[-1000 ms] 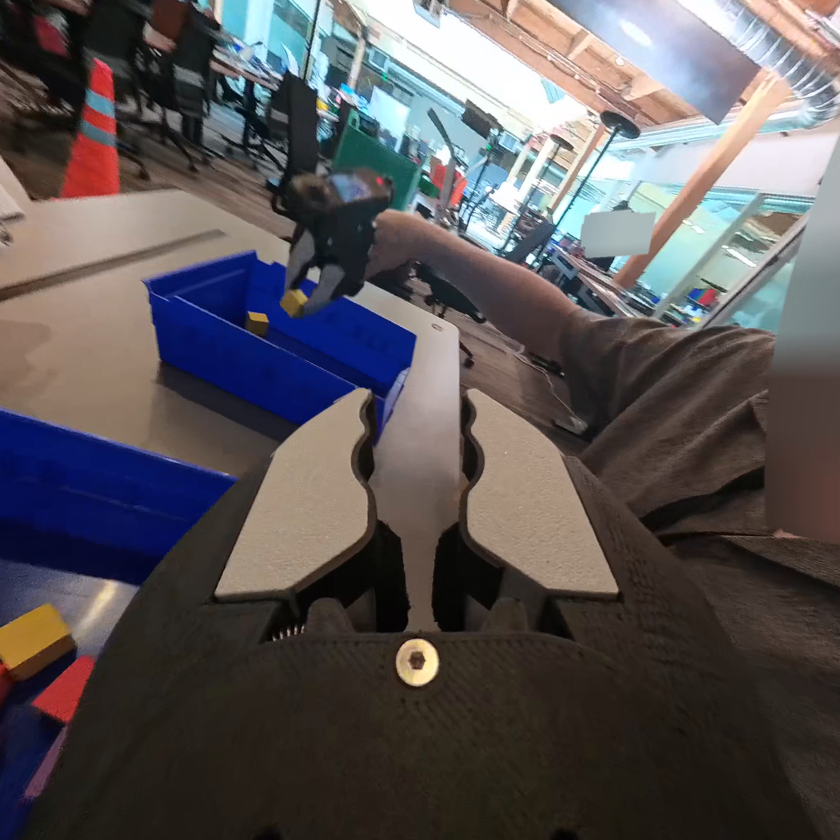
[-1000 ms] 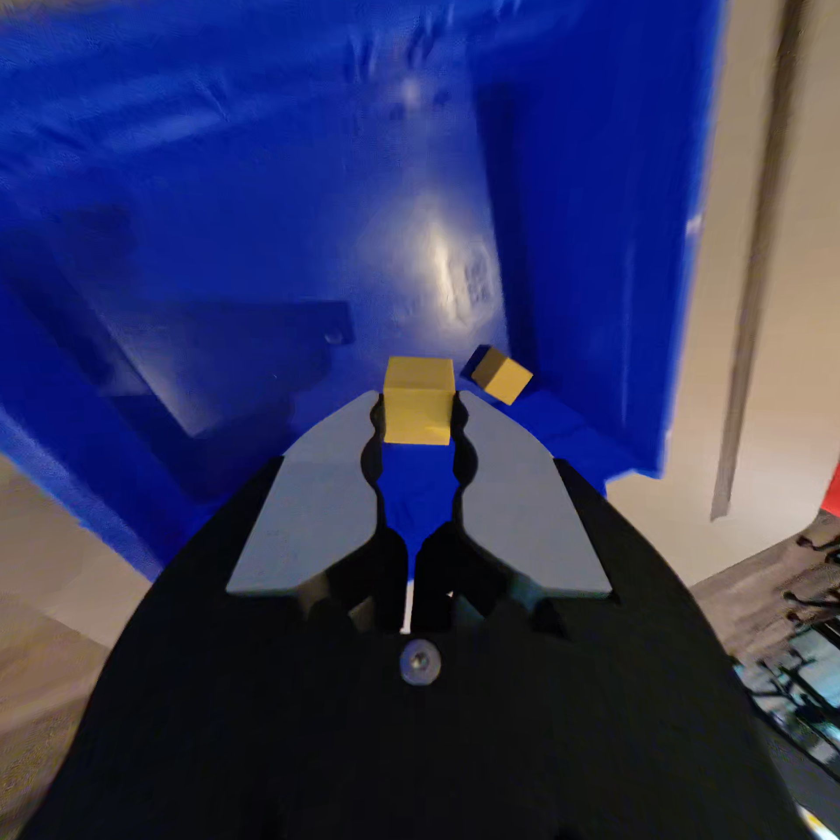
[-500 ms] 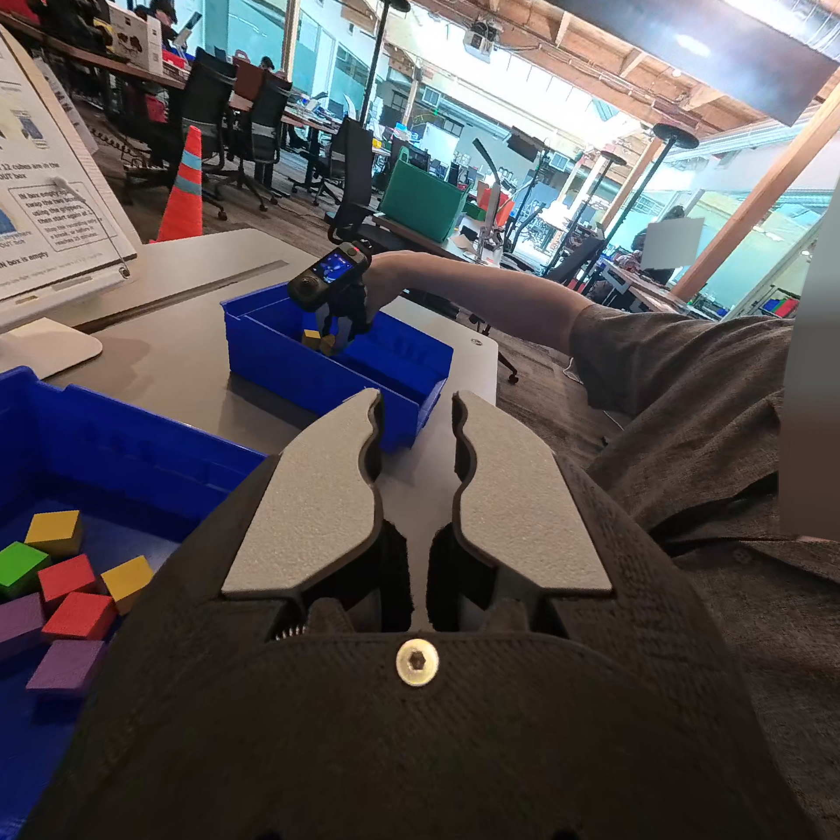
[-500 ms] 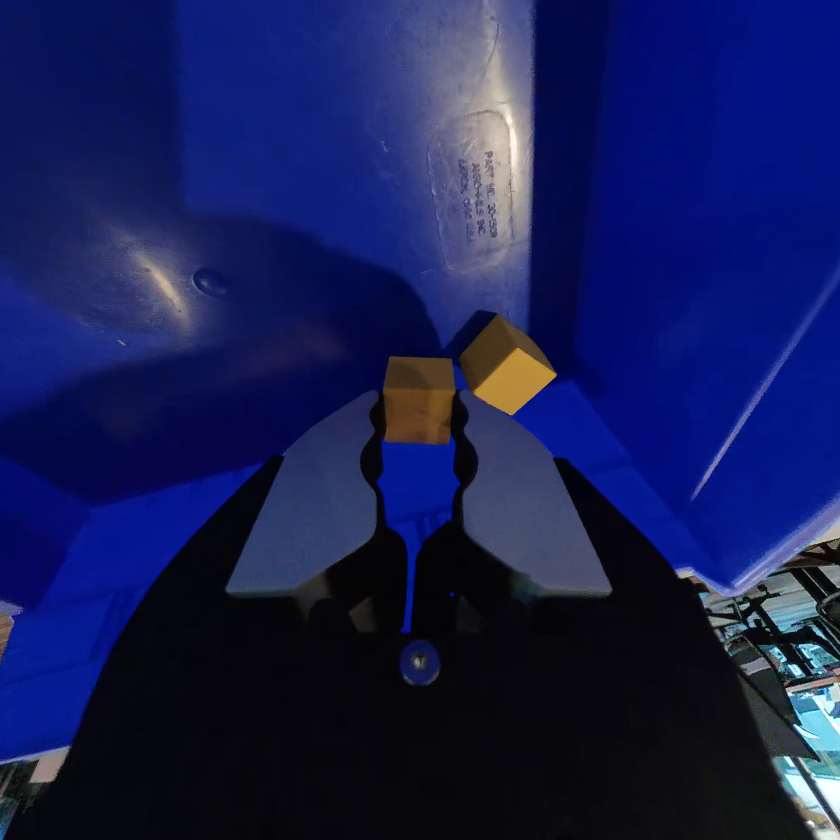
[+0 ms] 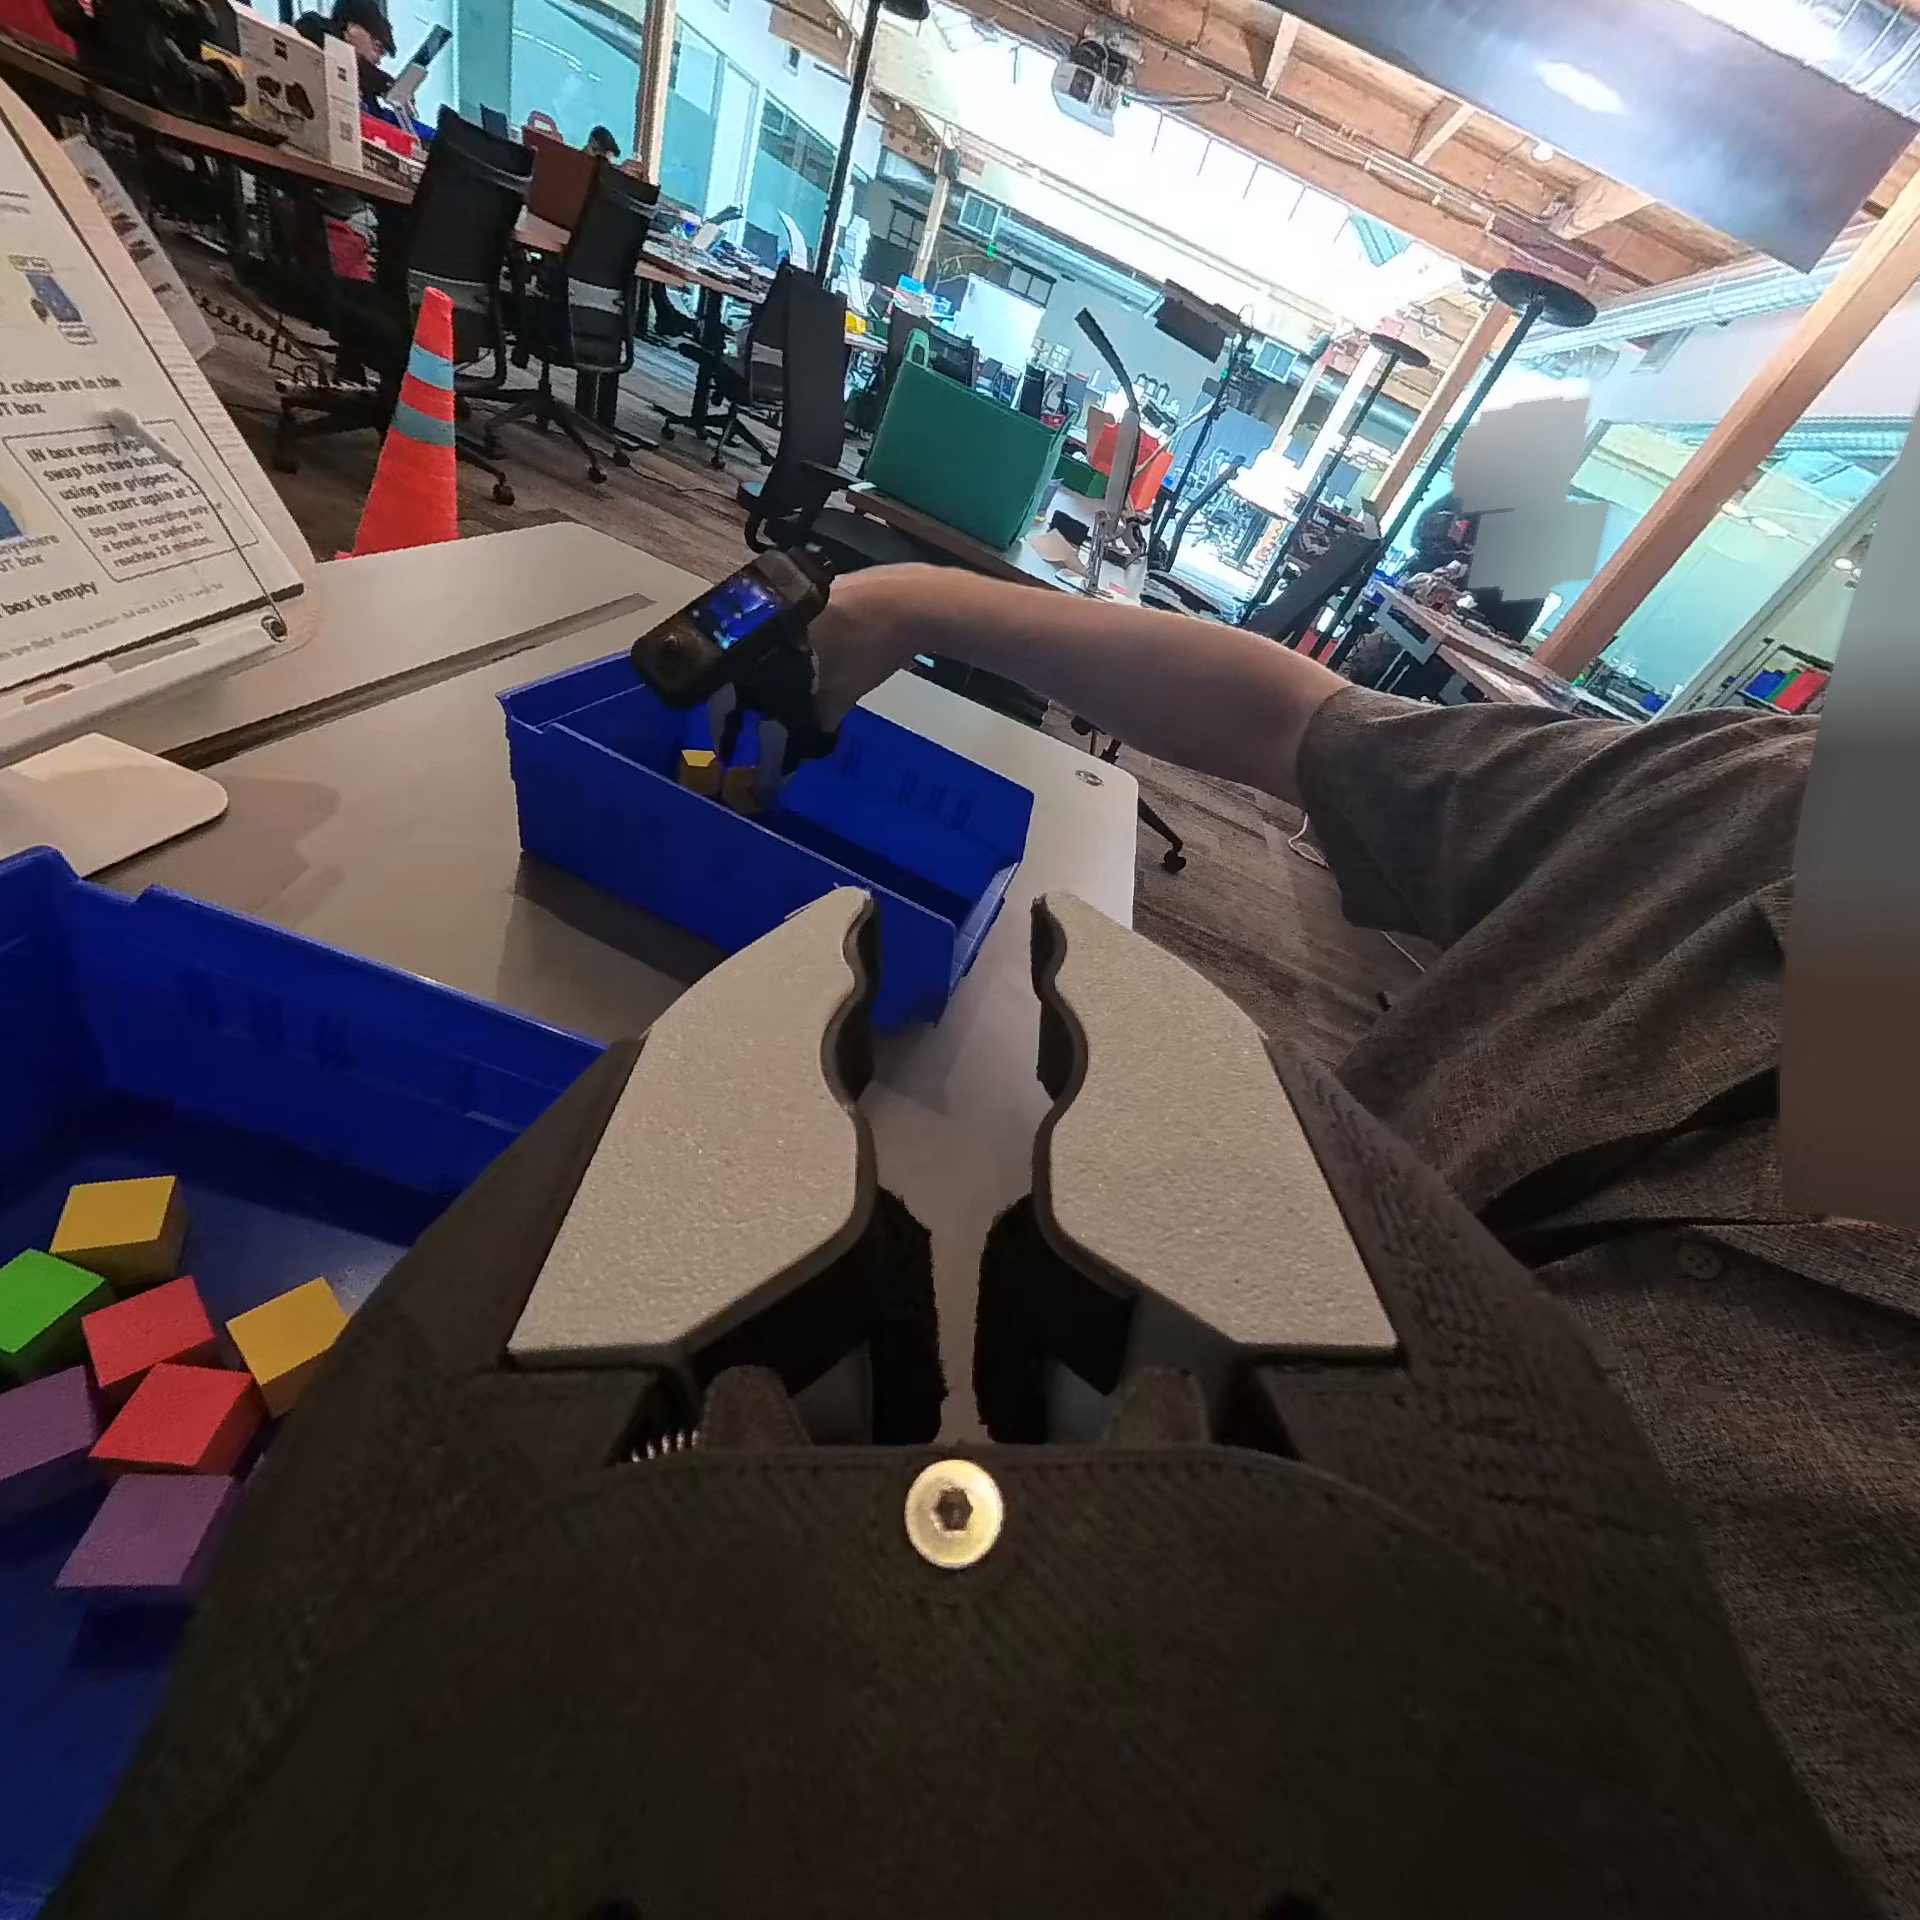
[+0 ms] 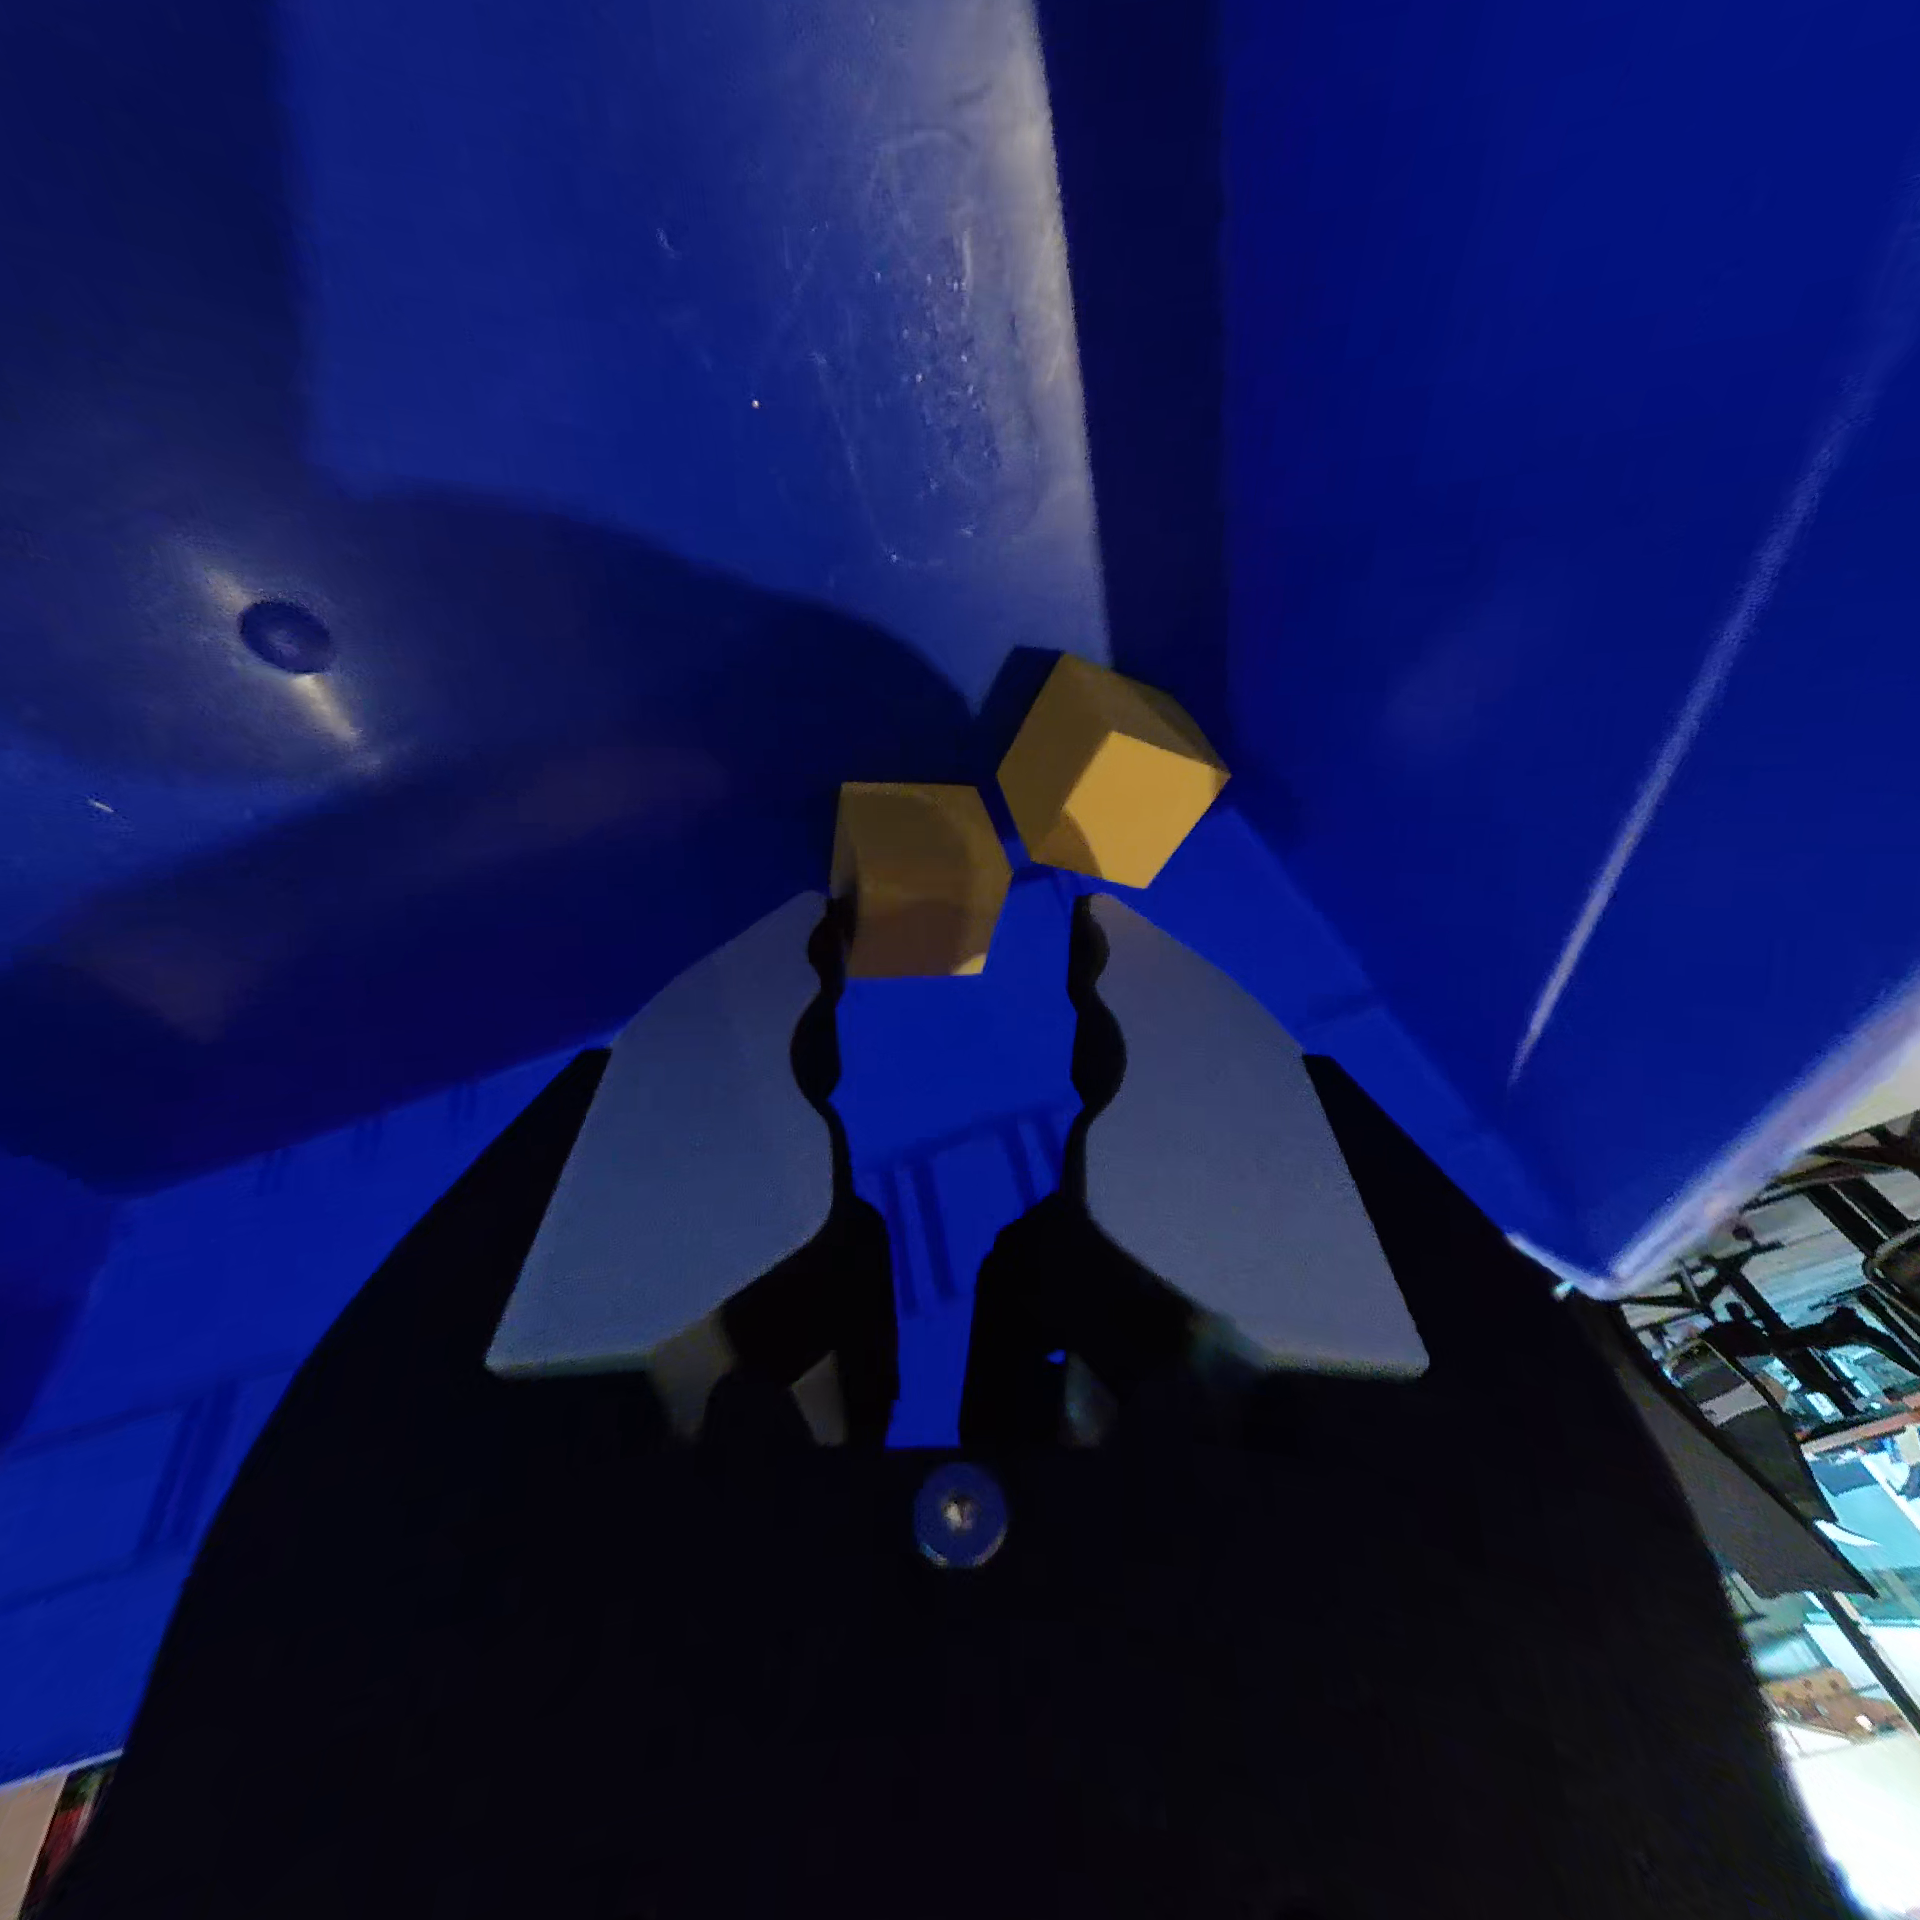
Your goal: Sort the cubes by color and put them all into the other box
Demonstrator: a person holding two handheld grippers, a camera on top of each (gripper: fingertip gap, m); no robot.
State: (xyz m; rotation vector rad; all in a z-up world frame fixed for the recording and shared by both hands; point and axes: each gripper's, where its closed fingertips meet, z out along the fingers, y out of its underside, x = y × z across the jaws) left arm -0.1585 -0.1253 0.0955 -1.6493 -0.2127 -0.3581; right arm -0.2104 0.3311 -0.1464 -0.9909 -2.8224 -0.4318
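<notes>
My right gripper (image 6: 951, 914) is open, low inside the far blue bin (image 6: 644, 312). A yellow cube (image 6: 914, 878) lies tilted between its fingertips, leaning on the left finger. A second yellow cube (image 6: 1107, 774) sits just beyond it by the bin's wall. In the left wrist view the right gripper (image 5: 753, 748) reaches into that bin (image 5: 665, 842). My left gripper (image 5: 951, 914) is open and empty, above the table beside the near blue bin (image 5: 260, 997). That bin holds several cubes: yellow (image 5: 120, 1226), green (image 5: 42, 1299), red (image 5: 177, 1418), purple (image 5: 145, 1527).
A white sign on a stand (image 5: 125, 468) is at the table's far left. An orange cone (image 5: 416, 426) and office chairs stand behind the table. The person's arm (image 5: 1091, 665) stretches over the table's right edge (image 5: 1122, 831).
My right gripper went down into the far bin and opened, letting go of the yellow cube beside the other one. My left gripper's view swung, bringing the near bin's cubes into view.
</notes>
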